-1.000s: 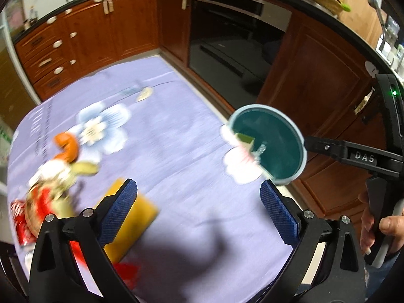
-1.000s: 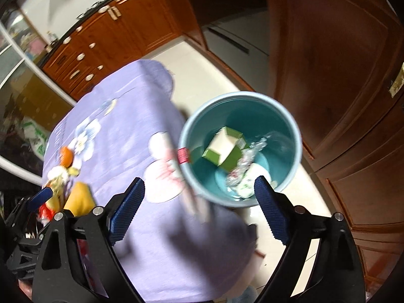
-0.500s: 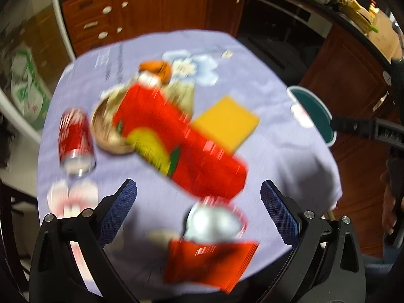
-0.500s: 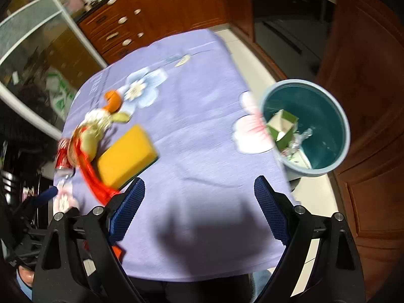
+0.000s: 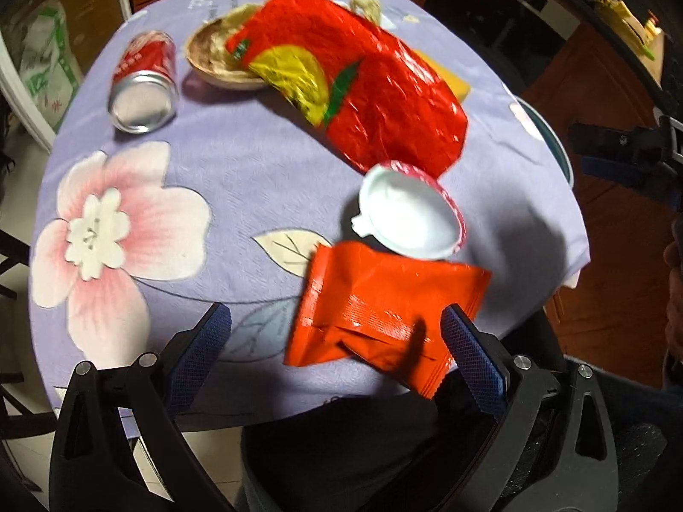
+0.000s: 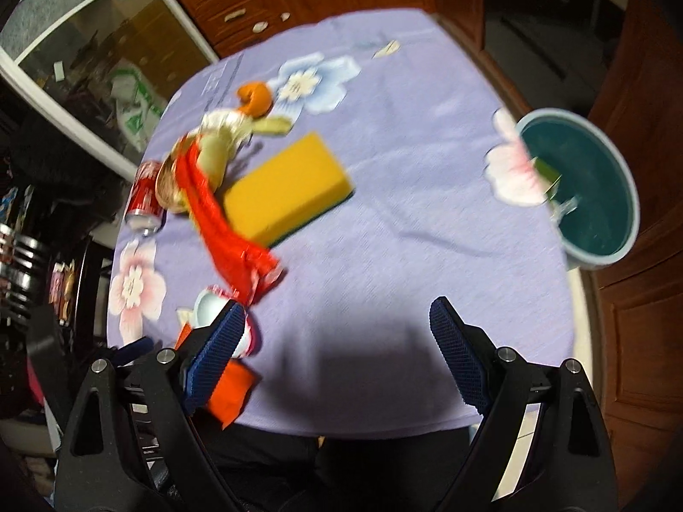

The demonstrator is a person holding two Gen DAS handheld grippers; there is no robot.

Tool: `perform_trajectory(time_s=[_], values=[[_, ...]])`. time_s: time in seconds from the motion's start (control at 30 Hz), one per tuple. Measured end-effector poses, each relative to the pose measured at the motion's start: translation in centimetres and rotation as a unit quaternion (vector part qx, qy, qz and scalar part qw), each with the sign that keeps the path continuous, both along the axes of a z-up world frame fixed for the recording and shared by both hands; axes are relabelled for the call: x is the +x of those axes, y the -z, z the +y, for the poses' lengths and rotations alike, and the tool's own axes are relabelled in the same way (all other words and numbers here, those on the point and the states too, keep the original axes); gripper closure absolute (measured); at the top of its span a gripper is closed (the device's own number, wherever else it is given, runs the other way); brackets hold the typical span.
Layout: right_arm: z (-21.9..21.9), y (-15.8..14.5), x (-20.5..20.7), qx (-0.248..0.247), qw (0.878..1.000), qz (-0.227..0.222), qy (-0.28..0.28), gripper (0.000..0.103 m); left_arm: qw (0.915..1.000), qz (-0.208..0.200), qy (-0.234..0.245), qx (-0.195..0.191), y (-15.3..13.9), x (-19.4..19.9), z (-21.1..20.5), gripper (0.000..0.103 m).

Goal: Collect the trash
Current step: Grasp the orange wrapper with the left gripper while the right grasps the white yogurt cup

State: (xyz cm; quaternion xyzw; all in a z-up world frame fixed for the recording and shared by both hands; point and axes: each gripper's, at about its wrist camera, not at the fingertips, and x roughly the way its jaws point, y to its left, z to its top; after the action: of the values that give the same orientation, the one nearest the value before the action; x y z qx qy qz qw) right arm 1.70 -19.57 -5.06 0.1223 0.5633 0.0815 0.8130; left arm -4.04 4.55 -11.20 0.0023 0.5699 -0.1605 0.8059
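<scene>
While both sets of jaws stand wide and empty, left gripper hangs over orange packet: light, crinkly, slippery foil; pinch its sealed edge.

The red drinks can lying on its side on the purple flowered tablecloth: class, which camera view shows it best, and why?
The left wrist view. There the red drinks can appears large, its silver end facing the camera, beside a shallow brown bowl. In the right wrist view the can is small, blurred and near the table's far left edge.
</scene>
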Motion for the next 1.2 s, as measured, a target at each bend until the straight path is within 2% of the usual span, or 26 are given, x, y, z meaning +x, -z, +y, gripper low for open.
perform_trajectory(time_s=[0.2, 0.3, 0.33, 0.37, 0.4, 0.47, 0.5, 0.53, 0.6, 0.7, 0.9, 0.93, 0.97, 1.03, 1.07, 1.13, 1.2], values=[[1.2, 0.7, -0.2, 0.003, 1.0, 0.012, -0.013, 0.019, 0.9997, -0.001, 0.025, -0.002, 1.3, -0.5, -1.2, 0.006], [1.5, 1.0, -0.1, 0.009, 1.0, 0.017, -0.015, 0.019, 0.9992, -0.019, 0.034, -0.003, 0.9, -0.9, -1.3, 0.029], [1.8, 1.3, 0.0, 0.013, 1.0, 0.022, -0.017, 0.019, 0.9991, -0.021, 0.036, -0.011, 0.7, -0.9, -1.2, 0.045], [2.1, 1.5, 0.1, 0.016, 0.999, 0.025, -0.019, 0.019, 0.9989, -0.022, 0.038, -0.019, 0.6, -0.9, -1.1, 0.055], [2.4, 1.7, 0.1, 0.02, 0.999, 0.029, -0.023, 0.019, 0.9986, -0.023, 0.038, -0.027, 0.5, -1.0, -0.9, 0.058], [3.2, 2.0, 0.3, 0.024, 0.999, 0.033, -0.033, 0.02, 0.9983, -0.027, 0.036, -0.036, 0.3, -1.1, -0.6, 0.071], [3.5, 2.1, 0.3, 0.028, 0.998, 0.034, -0.039, 0.024, 0.9984, -0.029, 0.031, -0.037, 0.2, -1.1, -0.3, 0.078], [4.1, 2.4, 0.5, 0.033, 0.998, 0.039, -0.048, 0.027, 0.9984, -0.03, 0.026, -0.039, 0.0, -1.0, 0.2, 0.078], [4.9, 2.8, 0.7, 0.039, 0.996, 0.047, -0.058, 0.043, 0.9985, -0.03, 0.012, -0.043, -0.1, -0.9, 1.3, 0.078], [6.2, 4.0, 1.3, 0.047, 0.994, 0.067, -0.073, 0.05, 0.9986, -0.027, -0.003, -0.045, 0.1, -0.6, 2.6, 0.078], [8.7, 5.8, 2.2, 0.052, 0.99, 0.09, -0.097, 0.068, 0.9986, -0.028, 0.001, -0.046, 0.1, -0.7, 2.7, 0.076], [9.1, 6.2, 2.4, 0.052, 0.989, 0.093, -0.1, 0.068, 0.9986, -0.027, 0.0, -0.045, 0.1, -0.7, 3.0, 0.074], [9.2, 6.4, 2.4, 0.051, 0.989, 0.094, -0.103, 0.074, 0.9987, -0.026, 0.0, -0.044, 0.1, -0.6, 3.2, 0.069], [9.7, 6.7, 2.3, 0.04, 0.988, 0.093, -0.113, 0.092, 0.9988, -0.026, -0.002, -0.042, 0.0, -0.5, 3.2, 0.064], [9.8, 6.7, 2.2, 0.033, 0.988, 0.092, -0.116, 0.097, 0.999, -0.026, -0.004, -0.037, 0.1, -0.4, 3.0, 0.055], [9.7, 6.5, 2.0, 0.026, 0.989, 0.085, -0.117, 0.098, 0.9992, -0.023, -0.006, -0.033, 0.2, -0.2, 2.9, 0.048], [9.2, 6.0, 1.9, 0.023, 0.99, 0.076, -0.115, 0.098, 0.9992, -0.025, 0.002, -0.03, 0.2, -0.2, 2.5, 0.047]])
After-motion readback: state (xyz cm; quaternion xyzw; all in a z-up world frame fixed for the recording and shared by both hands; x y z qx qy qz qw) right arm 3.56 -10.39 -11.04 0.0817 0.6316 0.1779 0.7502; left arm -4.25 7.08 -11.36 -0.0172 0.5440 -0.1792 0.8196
